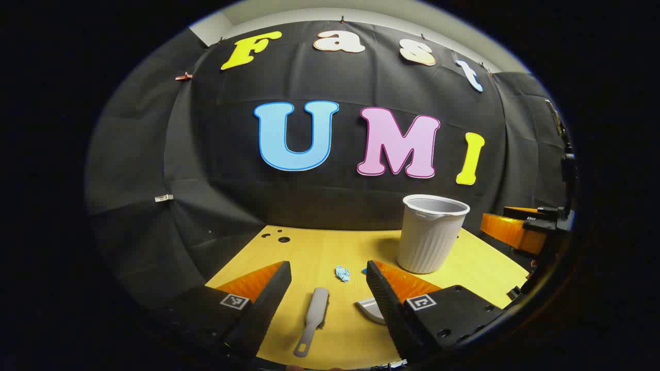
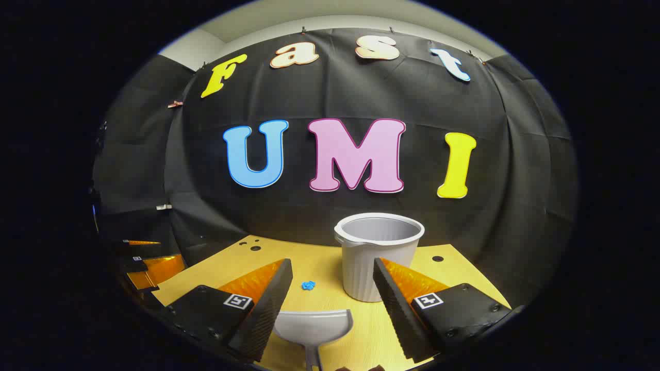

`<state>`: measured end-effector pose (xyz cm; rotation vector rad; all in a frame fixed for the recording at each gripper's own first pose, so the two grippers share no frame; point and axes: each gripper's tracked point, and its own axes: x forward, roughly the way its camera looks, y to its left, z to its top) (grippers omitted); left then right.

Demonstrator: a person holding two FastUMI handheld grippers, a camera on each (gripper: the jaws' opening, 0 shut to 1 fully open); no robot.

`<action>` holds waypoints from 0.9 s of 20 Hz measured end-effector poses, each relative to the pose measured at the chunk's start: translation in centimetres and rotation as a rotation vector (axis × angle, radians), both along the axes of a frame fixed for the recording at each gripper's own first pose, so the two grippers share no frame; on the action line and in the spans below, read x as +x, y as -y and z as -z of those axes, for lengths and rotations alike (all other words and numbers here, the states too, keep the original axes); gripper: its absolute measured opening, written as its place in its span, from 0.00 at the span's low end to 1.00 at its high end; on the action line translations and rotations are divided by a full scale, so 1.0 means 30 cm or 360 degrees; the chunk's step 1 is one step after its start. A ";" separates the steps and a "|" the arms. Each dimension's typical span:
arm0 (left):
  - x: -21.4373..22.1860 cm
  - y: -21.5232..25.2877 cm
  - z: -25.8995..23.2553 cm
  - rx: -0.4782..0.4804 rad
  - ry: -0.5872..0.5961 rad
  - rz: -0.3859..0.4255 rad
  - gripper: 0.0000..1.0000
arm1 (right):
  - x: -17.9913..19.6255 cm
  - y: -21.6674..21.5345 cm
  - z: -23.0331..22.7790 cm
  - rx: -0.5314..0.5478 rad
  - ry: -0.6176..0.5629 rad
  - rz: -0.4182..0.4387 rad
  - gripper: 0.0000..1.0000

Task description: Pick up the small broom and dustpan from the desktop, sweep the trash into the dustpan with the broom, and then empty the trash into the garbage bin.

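A small grey broom (image 1: 312,320) lies on the yellow desktop (image 1: 330,247), handle toward me, between the spread fingers of my left gripper (image 1: 328,273), which is open and above it. The grey dustpan (image 2: 313,325) lies flat on the desktop (image 2: 319,268), below my open right gripper (image 2: 332,275); its edge also peeks out by the left gripper's right finger as the dustpan (image 1: 370,310). A crumpled blue scrap of trash (image 1: 342,273) lies beyond the broom, seen smaller as the trash (image 2: 308,285). The ribbed white garbage bin (image 1: 431,233), the same bin (image 2: 375,253), stands upright behind.
Small round holes (image 1: 278,237) mark the desktop's far left; another hole (image 2: 437,258) sits right of the bin. The other gripper (image 1: 521,229) hovers at the right edge, and the other gripper (image 2: 147,263) shows at the left. Black cloth walls close the back and sides.
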<state>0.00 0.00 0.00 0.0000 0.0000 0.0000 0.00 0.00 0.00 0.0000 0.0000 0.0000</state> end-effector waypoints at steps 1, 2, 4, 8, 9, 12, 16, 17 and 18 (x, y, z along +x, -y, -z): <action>0.012 -0.003 -0.002 -0.0003 0.0003 0.0001 0.95 | 0.008 -0.008 -0.001 -0.0011 -0.0002 -0.0006 0.97; 0.019 -0.002 -0.008 -0.0011 0.0007 0.0003 0.95 | 0.019 -0.011 -0.002 -0.0017 -0.0003 -0.0008 0.97; 0.035 0.000 -0.007 -0.0027 0.0007 0.0009 0.95 | 0.037 -0.028 -0.011 -0.0014 0.0006 -0.0026 0.98; 0.054 0.000 -0.014 -0.0007 0.0020 0.0007 0.95 | 0.063 -0.033 -0.030 -0.0016 0.0026 -0.0027 0.97; 0.056 0.001 -0.008 0.0010 0.0015 0.0001 0.95 | 0.069 -0.033 -0.032 -0.0013 0.0024 -0.0029 0.97; 0.053 0.007 -0.005 0.0033 -0.0005 0.0015 0.95 | 0.072 -0.041 -0.035 -0.0004 0.0021 -0.0051 0.97; 0.051 -0.010 0.001 -0.0003 -0.0037 0.0003 0.95 | 0.077 -0.040 -0.018 -0.0024 -0.0006 -0.0071 0.97; 0.052 -0.016 0.016 -0.0013 -0.0055 0.0003 0.95 | 0.076 -0.043 -0.008 -0.0019 -0.0023 -0.0079 0.97; 0.051 -0.019 0.033 -0.0014 -0.0085 0.0008 0.95 | 0.080 -0.048 0.005 -0.0013 -0.0043 -0.0088 0.98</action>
